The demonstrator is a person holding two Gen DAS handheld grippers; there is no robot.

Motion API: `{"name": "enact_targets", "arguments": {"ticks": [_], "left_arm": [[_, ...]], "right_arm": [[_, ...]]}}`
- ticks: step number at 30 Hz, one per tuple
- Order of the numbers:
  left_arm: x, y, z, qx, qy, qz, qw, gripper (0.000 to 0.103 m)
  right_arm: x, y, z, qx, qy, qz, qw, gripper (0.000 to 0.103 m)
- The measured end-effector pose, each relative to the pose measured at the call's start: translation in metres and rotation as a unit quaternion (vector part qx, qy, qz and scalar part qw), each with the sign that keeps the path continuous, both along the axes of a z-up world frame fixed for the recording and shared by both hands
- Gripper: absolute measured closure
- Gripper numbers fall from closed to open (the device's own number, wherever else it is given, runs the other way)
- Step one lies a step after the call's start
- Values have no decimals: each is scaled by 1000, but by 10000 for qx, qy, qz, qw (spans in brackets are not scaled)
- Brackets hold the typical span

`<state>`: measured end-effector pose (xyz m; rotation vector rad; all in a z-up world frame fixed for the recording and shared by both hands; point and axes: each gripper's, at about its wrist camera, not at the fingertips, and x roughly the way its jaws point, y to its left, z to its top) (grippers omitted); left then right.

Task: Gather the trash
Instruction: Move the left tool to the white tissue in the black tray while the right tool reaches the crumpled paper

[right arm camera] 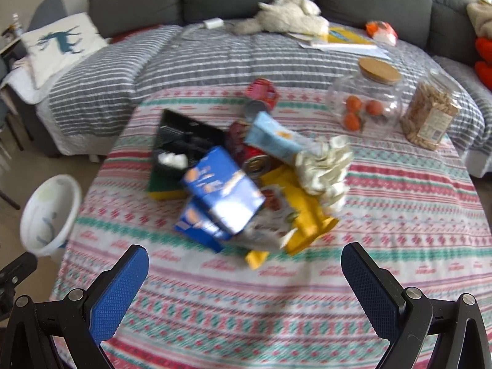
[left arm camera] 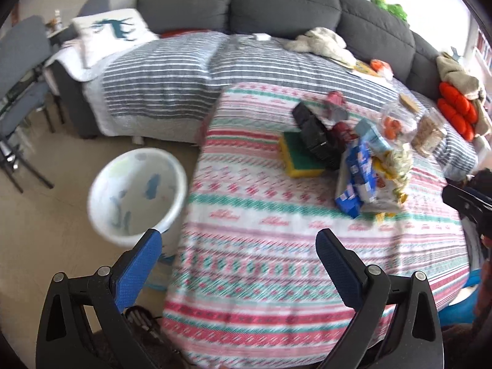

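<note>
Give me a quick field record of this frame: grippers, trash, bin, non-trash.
left hand-held gripper: open, empty, above tablecloth edge
right hand-held gripper: open, empty, facing the pile
trash pile: boxes, cans, wrappers heaped mid-table
bin: white, on floor left of table
jars: two, right of pile, upright
tablecloth: patterned, covers the table

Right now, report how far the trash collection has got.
Done: nothing visibly; the white bin on the floor shows no trash inside. In hand: nothing; the left tool and right tool are both open and empty above the table. Left: the whole trash pile, boxes, cans and wrappers.
</note>
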<state>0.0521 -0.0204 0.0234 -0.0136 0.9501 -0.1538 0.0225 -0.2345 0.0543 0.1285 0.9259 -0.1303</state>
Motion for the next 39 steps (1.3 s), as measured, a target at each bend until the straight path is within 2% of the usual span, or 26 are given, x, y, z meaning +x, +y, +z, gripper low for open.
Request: {"name": "enact_targets", "arguments": {"ticks": [4, 7, 9, 11, 12, 13, 14, 18, 20, 24, 27, 31, 33, 39], "left_arm": [[34, -32, 3, -147, 120, -410, 9990, 11], [61, -61, 1, -175, 183, -707, 9972, 20], [78, -76, -3, -265, 187, -802, 9963, 27], [96, -87, -6, -395, 207, -856, 9953, 45], [106, -93, -8, -415, 276, -900, 9947, 51], [120, -104, -10, -354, 397, -993, 9936, 64], [128, -110, -10, -271, 468, -1076, 9927, 71], [164, -145, -13, 256, 962, -1588, 9823, 77], [176, -161, -16, 655, 1135, -1764, 9756, 80], [186, -187, -31, 1468, 1440, -2076, 9564, 80], [186, -194, -46, 1855, 1631, -2146, 9449, 80], [187, -198, -66, 2240, 1852, -2092, 9337, 79], [191, -198, -72, 2348, 1910, -2020, 9314, 79], [195, -198, -79, 2267, 1943, -1951, 9342, 75]], "right_arm": [[18, -45, -8, 199, -22, -395, 9990, 0], [31, -80, -28, 577, 330, -667, 9956, 4], [37, -98, -33, 725, 395, -733, 9939, 4], [42, -111, -34, 779, 402, -845, 9926, 4], [45, -116, -33, 824, 395, -878, 9919, 4], [47, -121, -33, 862, 384, -917, 9913, 4], [50, -126, -33, 894, 374, -949, 9908, 4], [58, -137, -34, 1080, 312, -999, 9886, 4], [62, -138, -38, 1125, 346, -971, 9883, 4], [64, -142, -46, 1045, 453, -977, 9887, 4], [64, -146, -47, 1051, 471, -1008, 9882, 4], [62, -151, -47, 971, 470, -1071, 9884, 4], [62, -153, -47, 966, 464, -1091, 9882, 4], [64, -162, -54, 1045, 543, -1190, 9859, 4]]}}
